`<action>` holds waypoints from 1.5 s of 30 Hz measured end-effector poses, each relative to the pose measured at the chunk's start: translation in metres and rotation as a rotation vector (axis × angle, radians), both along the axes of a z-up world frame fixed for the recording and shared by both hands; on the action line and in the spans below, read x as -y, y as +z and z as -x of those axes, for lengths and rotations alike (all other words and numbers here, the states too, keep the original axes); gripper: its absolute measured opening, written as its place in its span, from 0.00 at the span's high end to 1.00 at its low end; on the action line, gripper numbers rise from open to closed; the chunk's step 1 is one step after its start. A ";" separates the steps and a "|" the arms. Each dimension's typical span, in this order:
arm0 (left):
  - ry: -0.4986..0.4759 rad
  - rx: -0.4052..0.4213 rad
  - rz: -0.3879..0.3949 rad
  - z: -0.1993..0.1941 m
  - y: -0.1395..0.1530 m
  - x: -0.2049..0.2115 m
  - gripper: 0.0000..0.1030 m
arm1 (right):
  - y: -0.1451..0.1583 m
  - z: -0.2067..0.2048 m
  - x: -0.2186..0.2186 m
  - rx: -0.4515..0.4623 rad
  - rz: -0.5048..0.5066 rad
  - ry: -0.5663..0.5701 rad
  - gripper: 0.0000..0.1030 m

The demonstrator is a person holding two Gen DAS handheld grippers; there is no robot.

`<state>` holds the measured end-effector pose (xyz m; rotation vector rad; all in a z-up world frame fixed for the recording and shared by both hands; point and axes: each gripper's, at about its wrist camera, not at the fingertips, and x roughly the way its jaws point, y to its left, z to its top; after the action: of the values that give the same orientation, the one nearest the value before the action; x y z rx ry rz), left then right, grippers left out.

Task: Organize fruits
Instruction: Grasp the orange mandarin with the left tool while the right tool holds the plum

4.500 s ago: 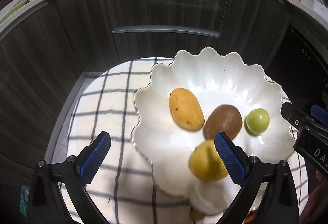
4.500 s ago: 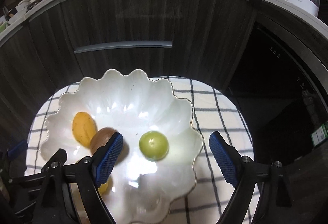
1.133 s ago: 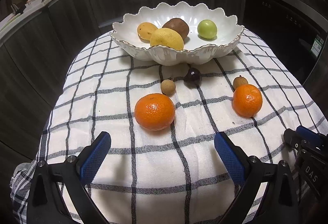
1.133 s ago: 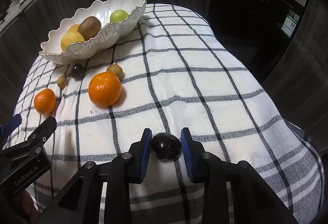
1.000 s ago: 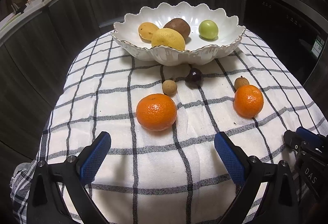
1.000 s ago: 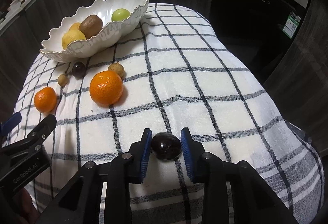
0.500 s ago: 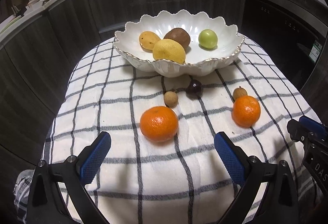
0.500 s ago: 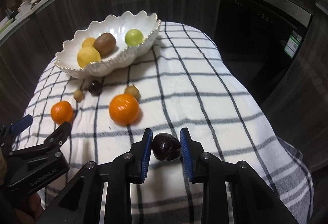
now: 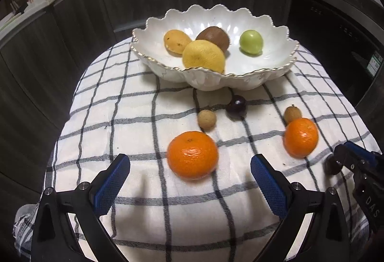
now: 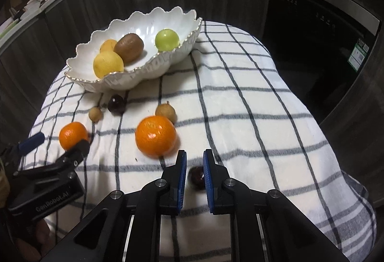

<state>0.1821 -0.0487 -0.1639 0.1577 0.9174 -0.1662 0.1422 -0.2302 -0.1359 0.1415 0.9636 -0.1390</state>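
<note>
Low in the right-wrist frame, my right gripper (image 10: 194, 174) pinches a dark plum (image 10: 196, 177); left gripper (image 9: 189, 186) open; next, carry to the bowl (image 10: 168, 19).

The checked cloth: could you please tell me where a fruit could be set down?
Bare: the cloth right of the bowl and the nearer orange, and the stretch left of the other orange. Crowded: the strip before the bowl, around the dark fruit.

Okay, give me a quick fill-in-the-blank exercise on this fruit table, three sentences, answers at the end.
1. The white scalloped bowl holds ____ fruits.
2. The right gripper is shut on a small ____ fruit.
3. The fruit between the open fingers of the left gripper is an ____, lying untouched on the cloth.

Missing words: four; dark; orange
</note>
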 end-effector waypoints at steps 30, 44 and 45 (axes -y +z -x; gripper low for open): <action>0.043 -0.008 0.020 0.002 -0.005 -0.011 0.01 | -0.028 -0.009 -0.001 -0.076 -0.024 0.003 0.66; 0.030 0.014 0.023 0.004 0.000 -0.009 0.01 | 0.000 -0.003 -0.008 0.014 0.006 0.029 0.73; 0.030 0.021 0.024 0.004 0.001 -0.010 0.01 | 0.003 -0.005 -0.008 0.021 0.010 0.032 0.73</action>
<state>0.1781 -0.0389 -0.1629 0.1228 0.8965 -0.1472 0.1469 -0.2223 -0.1331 0.1184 0.9437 -0.1130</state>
